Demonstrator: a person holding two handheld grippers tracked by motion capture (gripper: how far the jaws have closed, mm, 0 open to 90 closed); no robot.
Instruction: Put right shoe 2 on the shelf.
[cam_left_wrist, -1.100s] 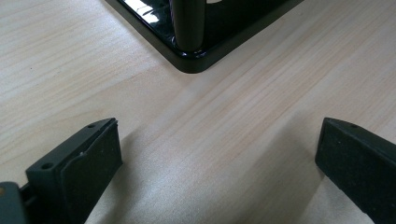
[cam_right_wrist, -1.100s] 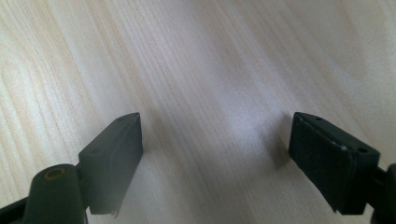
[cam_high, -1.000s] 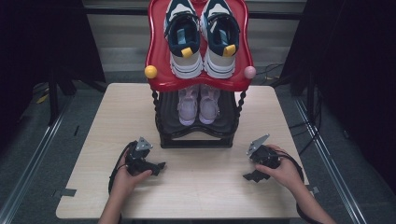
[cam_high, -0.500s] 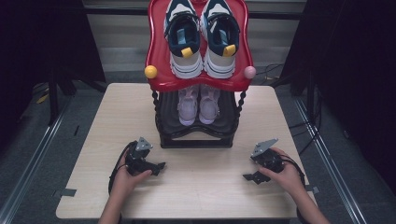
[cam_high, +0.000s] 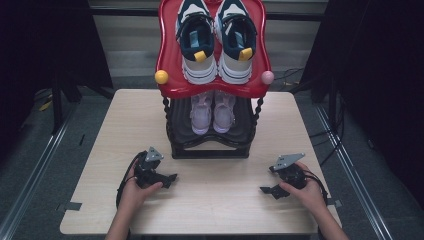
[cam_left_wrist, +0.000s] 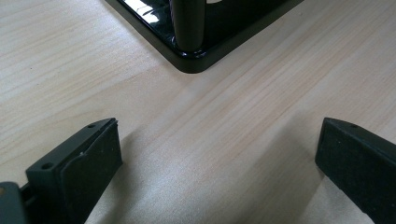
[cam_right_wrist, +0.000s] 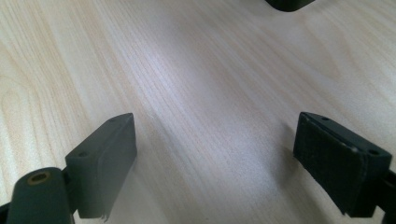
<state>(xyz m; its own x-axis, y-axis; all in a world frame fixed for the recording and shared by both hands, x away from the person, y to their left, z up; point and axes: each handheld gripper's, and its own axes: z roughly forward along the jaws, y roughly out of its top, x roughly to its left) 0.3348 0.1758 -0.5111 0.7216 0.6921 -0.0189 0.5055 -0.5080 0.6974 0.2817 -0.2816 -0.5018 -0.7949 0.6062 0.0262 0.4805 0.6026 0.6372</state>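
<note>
Black two-tier shoe rack (cam_high: 210, 145) (red top), pale-pink sneakers (cam_high: 212, 114) inside

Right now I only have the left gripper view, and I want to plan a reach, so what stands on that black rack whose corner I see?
Observer: The high view shows a two-tier shoe rack; a pale pink pair sits on its lower black shelf.
Operator: And higher up?
Observer: On the red top tray rests a pair of navy and white sneakers.
Operator: Where is my other gripper?
Observer: The right gripper is low over the table, right of the rack, jaws wide open and empty.
Operator: And mine?
Observer: The left gripper is open too, near the rack's front left corner.
</note>
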